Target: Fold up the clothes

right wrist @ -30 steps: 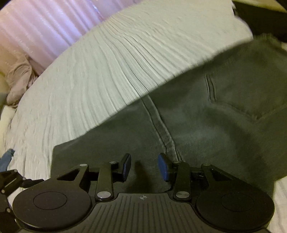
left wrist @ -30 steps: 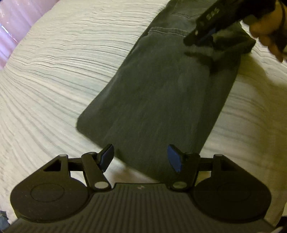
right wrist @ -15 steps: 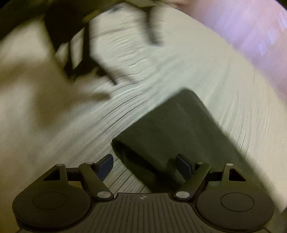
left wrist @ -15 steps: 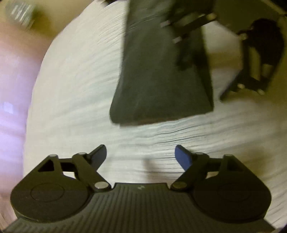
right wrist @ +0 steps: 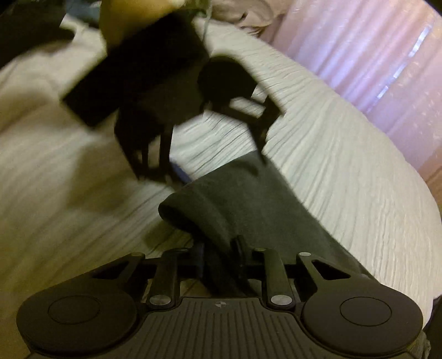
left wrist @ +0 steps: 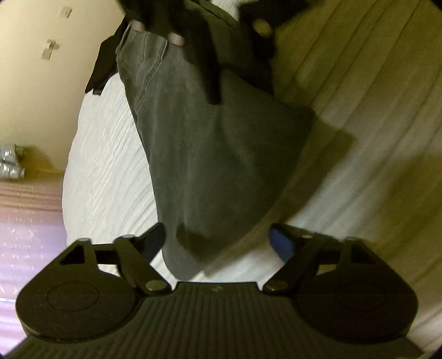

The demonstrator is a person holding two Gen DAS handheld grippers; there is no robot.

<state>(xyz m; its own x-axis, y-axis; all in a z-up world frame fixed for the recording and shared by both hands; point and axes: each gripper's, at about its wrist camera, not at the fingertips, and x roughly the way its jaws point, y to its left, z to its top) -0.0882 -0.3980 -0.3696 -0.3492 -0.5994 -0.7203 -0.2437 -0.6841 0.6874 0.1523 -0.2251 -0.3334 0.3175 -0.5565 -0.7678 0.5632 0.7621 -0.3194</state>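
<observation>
Dark grey jeans lie lengthwise on the white ribbed bedspread. My left gripper is open, and the near end of the jeans sits between its fingers, closer to the left one. At the far waist end, blurred and dark, is my right gripper. In the right wrist view, my right gripper is shut on a thick folded edge of the jeans. Beyond it the left gripper hovers open over the other end, blurred, held by a hand.
Pink curtains hang past the bed's far side. A beige wall and a silvery object are to the left. A dark garment and crumpled pale cloth lie at the bedspread's far edge.
My right gripper went from open around the jeans' edge to shut on it. My left gripper moved in toward the jeans' end, which now lies between its open fingers.
</observation>
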